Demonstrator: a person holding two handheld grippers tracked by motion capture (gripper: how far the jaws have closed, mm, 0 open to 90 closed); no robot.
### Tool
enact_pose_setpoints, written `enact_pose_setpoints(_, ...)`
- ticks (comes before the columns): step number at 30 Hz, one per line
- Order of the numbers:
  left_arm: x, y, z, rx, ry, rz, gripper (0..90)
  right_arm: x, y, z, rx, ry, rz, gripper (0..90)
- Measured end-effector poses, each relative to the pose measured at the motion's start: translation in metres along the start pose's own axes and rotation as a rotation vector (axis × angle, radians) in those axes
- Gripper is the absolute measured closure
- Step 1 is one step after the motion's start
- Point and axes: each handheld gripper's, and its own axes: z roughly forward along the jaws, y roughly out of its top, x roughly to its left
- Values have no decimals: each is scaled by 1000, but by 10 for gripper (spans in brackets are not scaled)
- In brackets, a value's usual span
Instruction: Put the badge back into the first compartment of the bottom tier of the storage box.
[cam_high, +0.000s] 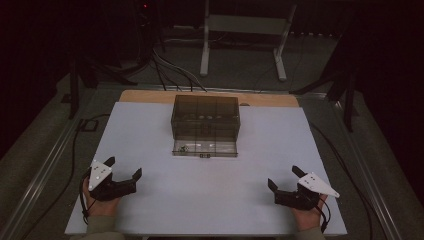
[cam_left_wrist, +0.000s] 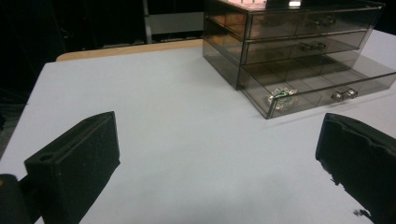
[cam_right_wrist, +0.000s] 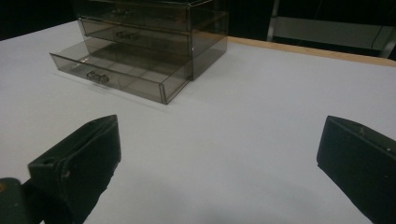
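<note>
Drawer unit (cam_high: 205, 119), smoked clear plastic, upper centre of the white table (cam_high: 150, 210); bottom drawer (cam_high: 205, 148) pulled out, small crumpled wrapper (cam_left_wrist: 281, 97) inside. Left gripper (cam_high: 123, 169) lower left, right gripper (cam_high: 283, 176) lower right, jaws spread wide, holding nothing.

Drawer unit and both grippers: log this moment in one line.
left gripper: open, empty | right gripper: open, empty | drawer unit: bottom drawer out | crinkled item inside
</note>
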Motion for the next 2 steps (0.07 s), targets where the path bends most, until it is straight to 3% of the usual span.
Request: enact_pose_setpoints(2,0,0,0,0,0,0,5,0,0,0,2,2,-2,0)
